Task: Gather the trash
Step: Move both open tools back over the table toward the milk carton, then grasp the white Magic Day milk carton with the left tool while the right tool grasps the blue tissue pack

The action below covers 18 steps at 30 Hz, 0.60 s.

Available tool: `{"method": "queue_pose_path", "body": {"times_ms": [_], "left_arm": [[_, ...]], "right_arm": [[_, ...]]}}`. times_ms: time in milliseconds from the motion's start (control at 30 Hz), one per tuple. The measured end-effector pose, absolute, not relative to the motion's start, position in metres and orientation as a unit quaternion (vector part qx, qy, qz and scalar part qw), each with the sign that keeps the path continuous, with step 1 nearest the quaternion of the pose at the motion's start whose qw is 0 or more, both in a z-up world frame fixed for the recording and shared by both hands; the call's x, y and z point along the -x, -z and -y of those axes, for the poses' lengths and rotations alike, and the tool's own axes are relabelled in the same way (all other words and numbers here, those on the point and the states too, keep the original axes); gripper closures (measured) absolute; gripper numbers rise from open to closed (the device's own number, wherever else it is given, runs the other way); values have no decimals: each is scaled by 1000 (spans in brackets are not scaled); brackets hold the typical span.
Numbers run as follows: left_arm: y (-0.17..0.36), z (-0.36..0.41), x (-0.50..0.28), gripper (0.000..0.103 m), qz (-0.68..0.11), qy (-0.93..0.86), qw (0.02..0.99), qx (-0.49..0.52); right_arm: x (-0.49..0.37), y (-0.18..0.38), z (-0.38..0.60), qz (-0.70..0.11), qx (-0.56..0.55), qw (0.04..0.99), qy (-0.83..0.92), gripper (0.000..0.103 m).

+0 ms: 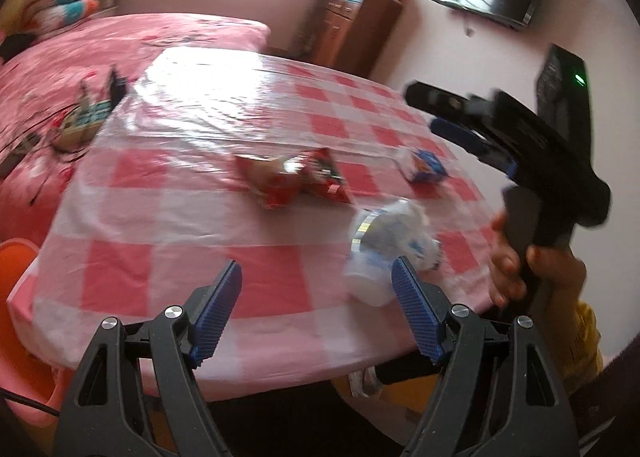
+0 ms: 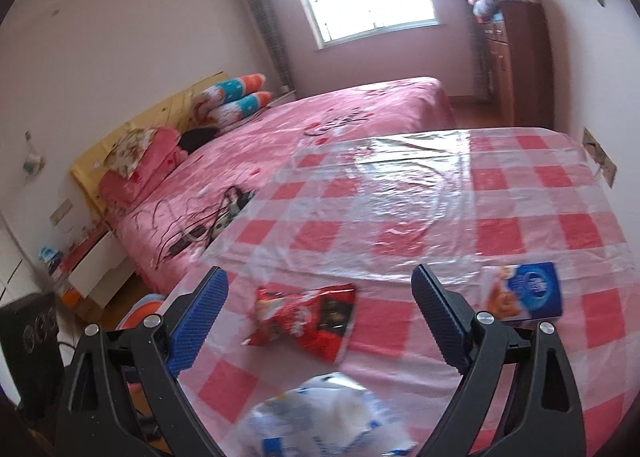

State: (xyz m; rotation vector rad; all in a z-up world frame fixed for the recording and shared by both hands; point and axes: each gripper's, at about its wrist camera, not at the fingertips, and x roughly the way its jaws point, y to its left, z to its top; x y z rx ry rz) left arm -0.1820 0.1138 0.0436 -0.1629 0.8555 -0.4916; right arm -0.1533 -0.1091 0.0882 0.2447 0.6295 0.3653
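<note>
A: Which step is in hand?
B: The approach, it seems. Both the left gripper (image 1: 316, 297) and right gripper (image 2: 320, 311) are held spread, empty, above the checked table (image 2: 500, 217).
A: And the trash?
B: The red wrapper (image 2: 308, 319), white wrapper (image 1: 390, 245) and small carton (image 2: 524, 293) are left lying there; one must be straddled, then pinched.

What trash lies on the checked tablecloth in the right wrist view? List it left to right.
Red snack bag → crumpled white and blue wrapper → small blue and white carton.
</note>
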Motion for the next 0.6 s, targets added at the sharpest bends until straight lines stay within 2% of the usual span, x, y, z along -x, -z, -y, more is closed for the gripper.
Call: {"method": "queue_pose_path", "body": {"times_ms": [367,600], "left_arm": [[-38,-61,177,25,-418,288,862,7],[-29,-38,170,25,-414,282,864,-54]], "right_arm": [[142,-79,174,-305,-154,934,-107,11],[127,-55,220,-339,-164,925,-47,11]]}}
